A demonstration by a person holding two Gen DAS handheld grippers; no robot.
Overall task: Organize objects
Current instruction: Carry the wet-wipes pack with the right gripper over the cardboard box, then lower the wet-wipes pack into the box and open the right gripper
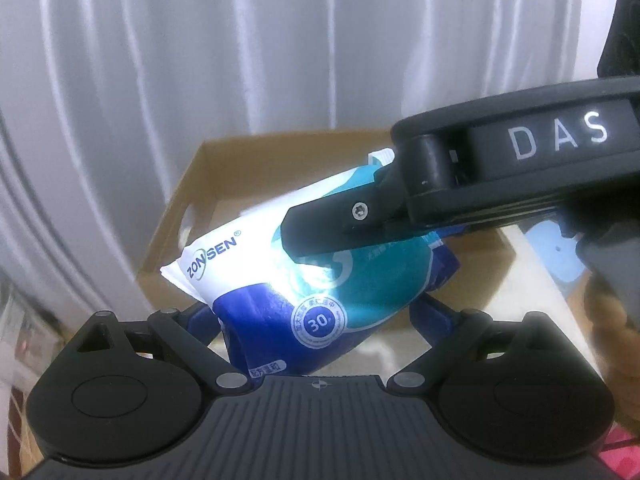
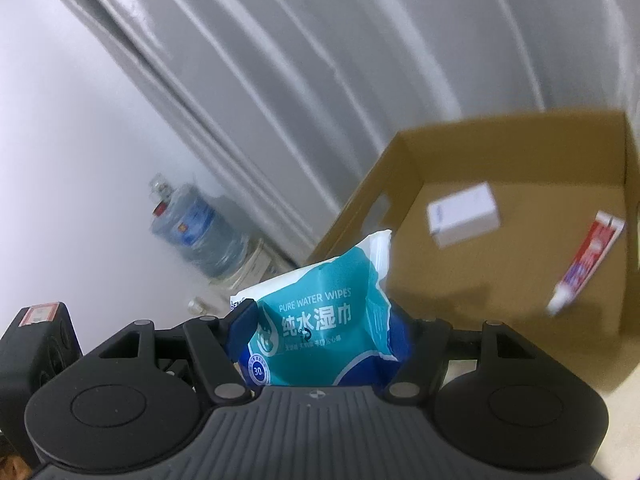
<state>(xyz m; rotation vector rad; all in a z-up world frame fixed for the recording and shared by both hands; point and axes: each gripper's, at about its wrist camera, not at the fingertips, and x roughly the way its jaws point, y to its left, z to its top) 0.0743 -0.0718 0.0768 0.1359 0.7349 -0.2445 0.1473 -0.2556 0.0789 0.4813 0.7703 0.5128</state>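
A blue, teal and white pack of wet wipes (image 1: 248, 264) hangs in the air over the near edge of an open cardboard box (image 1: 168, 240). My left gripper (image 1: 316, 312) is shut on the pack's lower end, one blue pad on each side. My right gripper (image 1: 332, 224) comes in from the right, and its dark finger lies across the top of the pack. In the right wrist view the pack (image 2: 320, 292) sits upright between the right gripper's (image 2: 324, 332) blue pads, gripped. The left gripper's black body (image 2: 36, 340) shows at the left edge.
Inside the cardboard box (image 2: 400, 184) lie a small white carton (image 2: 464, 214) and a red and white toothpaste tube (image 2: 586, 258). A white curtain (image 2: 320, 80) hangs behind. A large water bottle (image 2: 196, 232) stands on the floor at the left.
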